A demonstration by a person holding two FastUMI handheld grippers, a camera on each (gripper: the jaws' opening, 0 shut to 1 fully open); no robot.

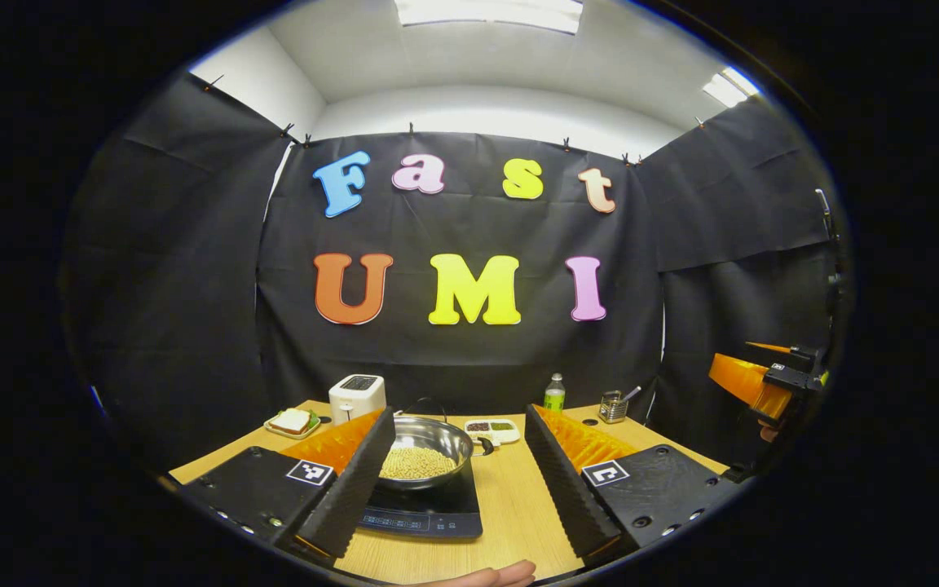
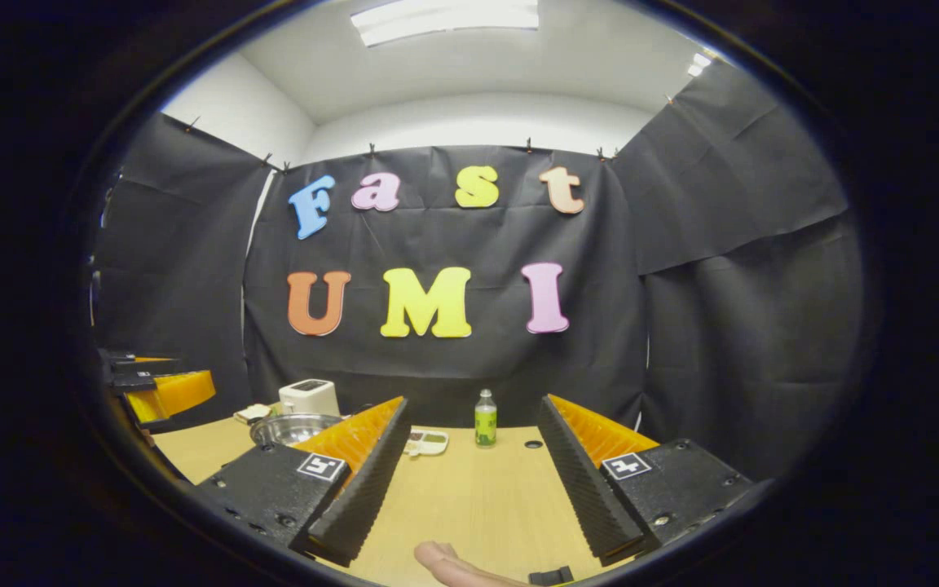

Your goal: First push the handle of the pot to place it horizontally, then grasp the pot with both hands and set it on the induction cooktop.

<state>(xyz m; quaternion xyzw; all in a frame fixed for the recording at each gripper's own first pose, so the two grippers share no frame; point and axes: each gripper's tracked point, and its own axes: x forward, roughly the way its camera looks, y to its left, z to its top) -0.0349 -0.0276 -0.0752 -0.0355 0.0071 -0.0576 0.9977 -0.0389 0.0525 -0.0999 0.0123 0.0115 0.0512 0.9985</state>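
The wooden counter (image 1: 518,505) carries the black induction cooktop (image 1: 429,509), and the steel pot (image 1: 427,452) (filled with pale grains) sits on it, between the left claw's (image 1: 457,481) wide-apart fingers. The right claw (image 2: 469,489) gapes wide over bare wood, holding nothing

Right gripper (image 2: 461,481) fingers spread wide above a wooden table (image 2: 478,497). Green bottle (image 2: 484,419) stands beyond; a small tray (image 2: 429,442) beside it. At left, pot (image 2: 294,428), toaster (image 2: 309,397), possibly the other gripper (image 2: 164,391).
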